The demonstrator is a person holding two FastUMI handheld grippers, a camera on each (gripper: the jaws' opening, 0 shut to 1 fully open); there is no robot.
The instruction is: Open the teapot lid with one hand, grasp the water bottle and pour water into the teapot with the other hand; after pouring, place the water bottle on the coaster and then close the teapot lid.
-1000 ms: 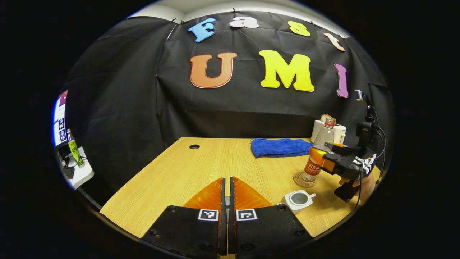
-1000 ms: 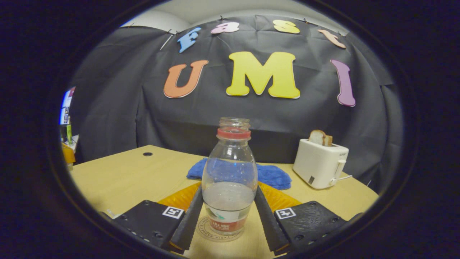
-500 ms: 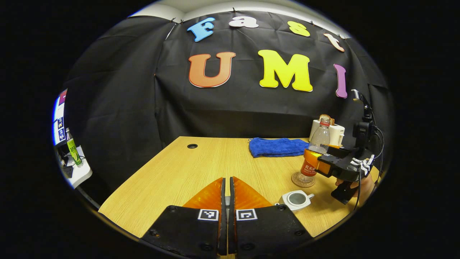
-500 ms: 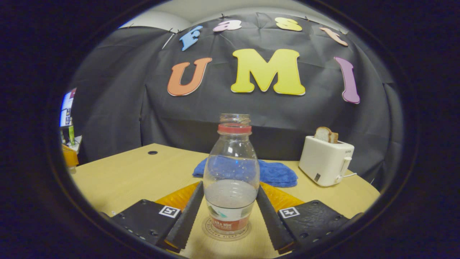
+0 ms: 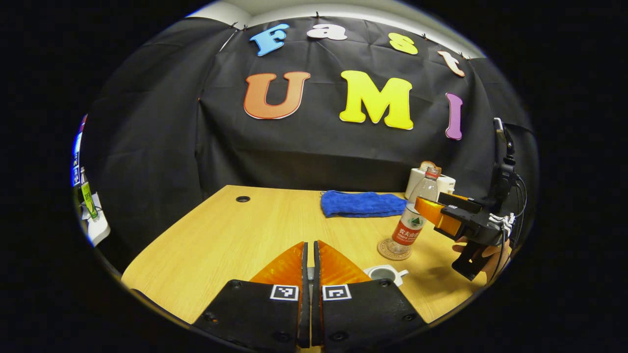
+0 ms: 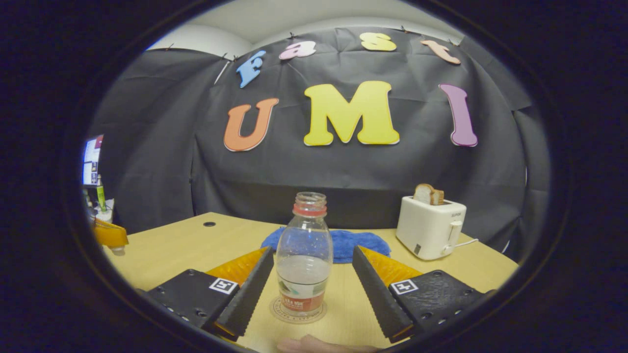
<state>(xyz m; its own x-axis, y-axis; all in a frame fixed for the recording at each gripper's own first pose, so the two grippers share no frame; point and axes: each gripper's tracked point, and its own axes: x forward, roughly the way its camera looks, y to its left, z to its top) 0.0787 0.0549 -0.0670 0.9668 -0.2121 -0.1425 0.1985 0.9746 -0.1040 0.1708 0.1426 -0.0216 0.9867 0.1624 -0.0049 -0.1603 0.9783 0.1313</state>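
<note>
A clear water bottle (image 6: 304,260) with a red label and no cap stands upright on the round coaster (image 6: 297,310). My right gripper (image 6: 313,251) is open, its fingers spread on either side of the bottle and not touching it. In the left gripper view the bottle (image 5: 411,220) sits on the coaster (image 5: 390,250), with the right gripper (image 5: 434,205) just to its right. The white teapot (image 5: 385,273) stands open beside my left gripper (image 5: 309,243). That gripper is shut. In the right gripper view a small pale piece, seemingly the lid (image 6: 117,251), hangs under its fingertips.
A blue cloth (image 5: 360,203) lies toward the back of the wooden table (image 5: 235,240). A white toaster (image 6: 431,228) with bread in it stands at the back right. A hand's finger (image 6: 314,345) shows at the bottom edge. A cable hole (image 5: 242,199) is at the back left.
My right gripper has let go of the bottle, spread wider and drawn back; the bottle stays on the coaster. My left gripper has shifted rightward, nearer the teapot.
</note>
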